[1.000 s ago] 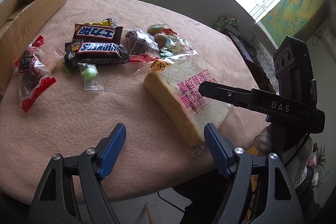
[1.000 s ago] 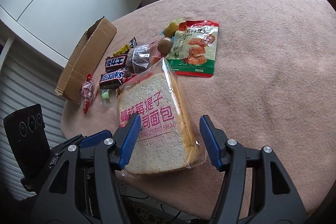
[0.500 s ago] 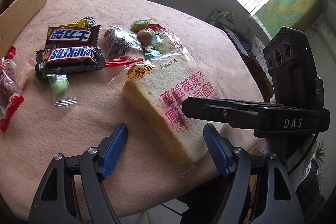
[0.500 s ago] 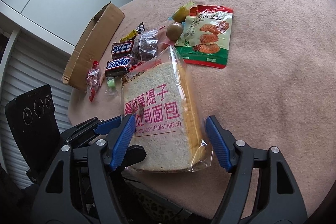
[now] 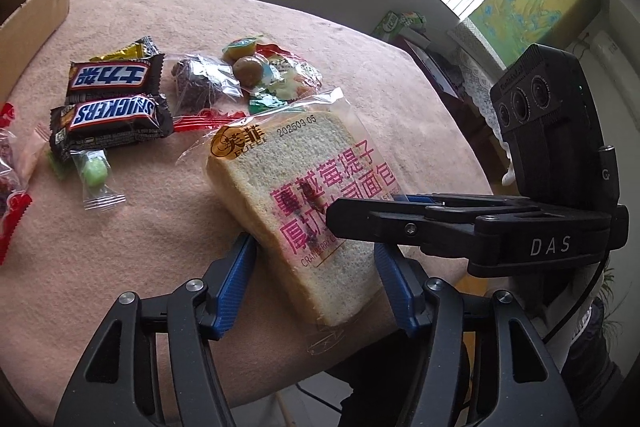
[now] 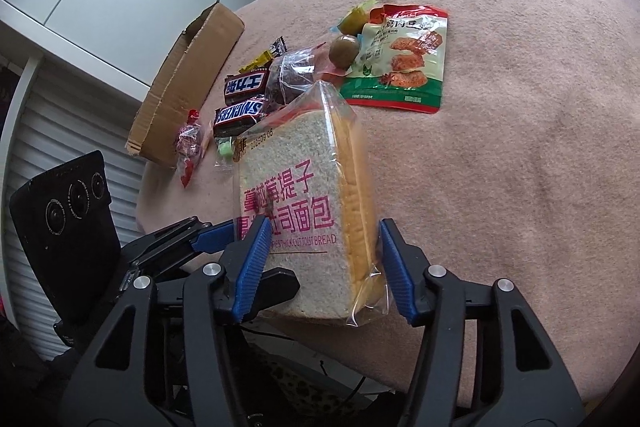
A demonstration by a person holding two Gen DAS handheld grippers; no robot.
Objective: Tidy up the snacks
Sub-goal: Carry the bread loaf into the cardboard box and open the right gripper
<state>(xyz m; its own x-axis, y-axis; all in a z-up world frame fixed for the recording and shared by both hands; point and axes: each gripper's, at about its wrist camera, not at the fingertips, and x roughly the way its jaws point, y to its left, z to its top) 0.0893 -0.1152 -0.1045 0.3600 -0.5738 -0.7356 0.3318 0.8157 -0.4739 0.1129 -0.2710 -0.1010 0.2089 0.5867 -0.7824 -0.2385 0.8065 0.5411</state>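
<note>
One bagged slice of thick-cut toast bread (image 5: 304,195) with pink lettering lies at the near edge of the pink-covered surface (image 6: 520,147), its transparent wrapper overhanging the rim. Both the left claw (image 5: 316,279) and the right claw (image 6: 320,263) straddle it, blue pads spread and apparently not yet pressing. Beyond lie two Snickers bars (image 5: 112,115), one green candy (image 5: 94,173), one cardboard box (image 6: 184,87); open cloth extends rightward.

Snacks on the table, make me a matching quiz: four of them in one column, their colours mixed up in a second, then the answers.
Things:
1. Snickers bar
2. bread
3. small candy
4. box

Colours:
A. tan cardboard
B. pale green
C. dark brown wrapper
D. clear bag, pink lettering

Pairs: 1-C, 2-D, 3-B, 4-A
</note>
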